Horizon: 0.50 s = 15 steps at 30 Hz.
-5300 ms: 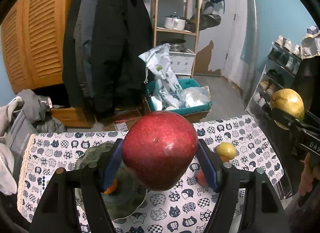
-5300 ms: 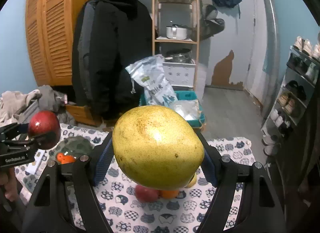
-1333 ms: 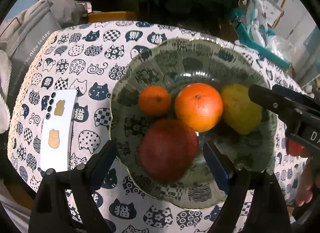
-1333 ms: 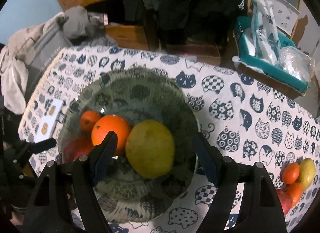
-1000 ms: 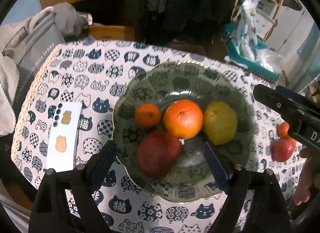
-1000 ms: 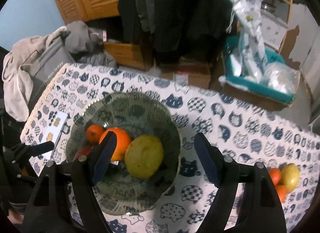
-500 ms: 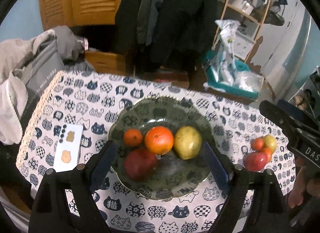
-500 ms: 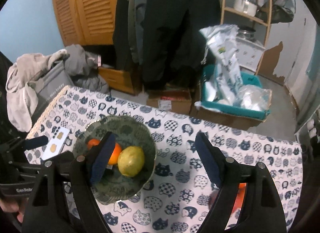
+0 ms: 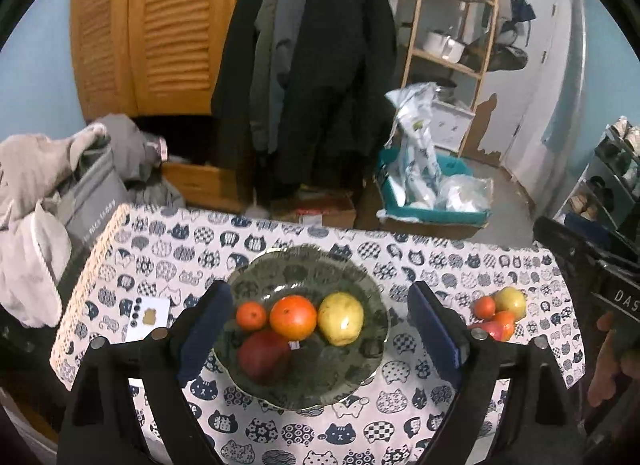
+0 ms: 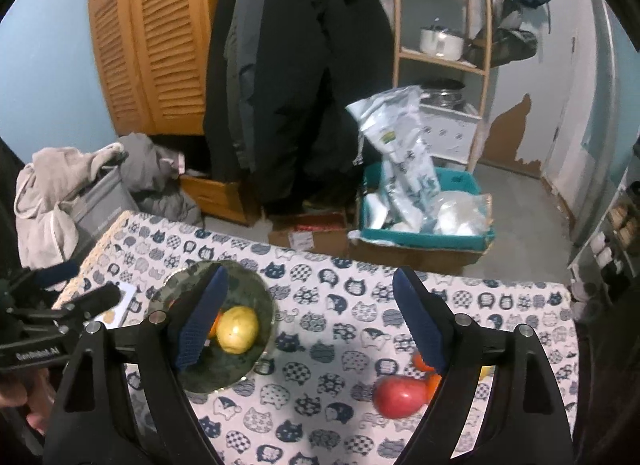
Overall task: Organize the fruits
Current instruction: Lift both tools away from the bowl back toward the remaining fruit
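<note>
Hovering above the cat-print tablecloth (image 9: 400, 421), the left gripper (image 9: 318, 329) is spread wide and empty, framing the green bowl (image 9: 352, 373) below it. Bowl contents: red apple (image 9: 262, 355), large orange (image 9: 293, 317), small mandarin (image 9: 251, 315), yellow pear (image 9: 341, 318). The right gripper (image 10: 308, 319), likewise released, hangs between bowl and loose fruit pile (image 10: 400, 393) at the right. Phone (image 9: 146, 317) lies left of the bowl.
</note>
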Each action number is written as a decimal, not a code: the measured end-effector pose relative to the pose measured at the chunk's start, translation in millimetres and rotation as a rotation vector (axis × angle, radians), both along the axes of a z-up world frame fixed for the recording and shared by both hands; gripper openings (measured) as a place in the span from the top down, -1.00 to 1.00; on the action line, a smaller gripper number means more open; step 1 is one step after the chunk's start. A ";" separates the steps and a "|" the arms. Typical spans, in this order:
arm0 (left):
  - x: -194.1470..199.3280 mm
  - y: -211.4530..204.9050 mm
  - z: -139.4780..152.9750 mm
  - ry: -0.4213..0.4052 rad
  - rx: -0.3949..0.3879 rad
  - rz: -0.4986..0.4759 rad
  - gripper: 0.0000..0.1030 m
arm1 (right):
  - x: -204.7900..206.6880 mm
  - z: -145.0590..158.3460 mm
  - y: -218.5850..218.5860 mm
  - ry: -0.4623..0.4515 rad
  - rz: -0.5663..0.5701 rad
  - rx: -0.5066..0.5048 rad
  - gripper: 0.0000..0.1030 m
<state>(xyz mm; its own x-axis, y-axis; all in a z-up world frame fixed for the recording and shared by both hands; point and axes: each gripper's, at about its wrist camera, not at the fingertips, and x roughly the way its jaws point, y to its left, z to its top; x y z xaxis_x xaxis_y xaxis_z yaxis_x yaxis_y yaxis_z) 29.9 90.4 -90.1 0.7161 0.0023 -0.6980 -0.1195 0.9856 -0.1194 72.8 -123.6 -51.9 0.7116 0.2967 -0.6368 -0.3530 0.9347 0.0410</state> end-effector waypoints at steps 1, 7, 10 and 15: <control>-1.7 -2.1 2.6 -0.007 0.002 -0.001 -0.85 | -2.9 2.6 -3.8 -0.007 -0.004 -0.004 -0.65; -9.2 -22.2 22.6 -0.072 0.063 -0.026 -0.95 | -20.1 15.8 -23.9 -0.058 -0.021 -0.024 -0.67; -12.4 -29.7 30.3 -0.089 0.065 -0.040 -0.95 | -31.7 23.5 -36.1 -0.093 -0.033 -0.028 -0.74; -16.5 -45.0 42.5 -0.123 0.069 -0.068 -0.99 | -42.7 33.8 -56.7 -0.118 -0.049 -0.015 -0.74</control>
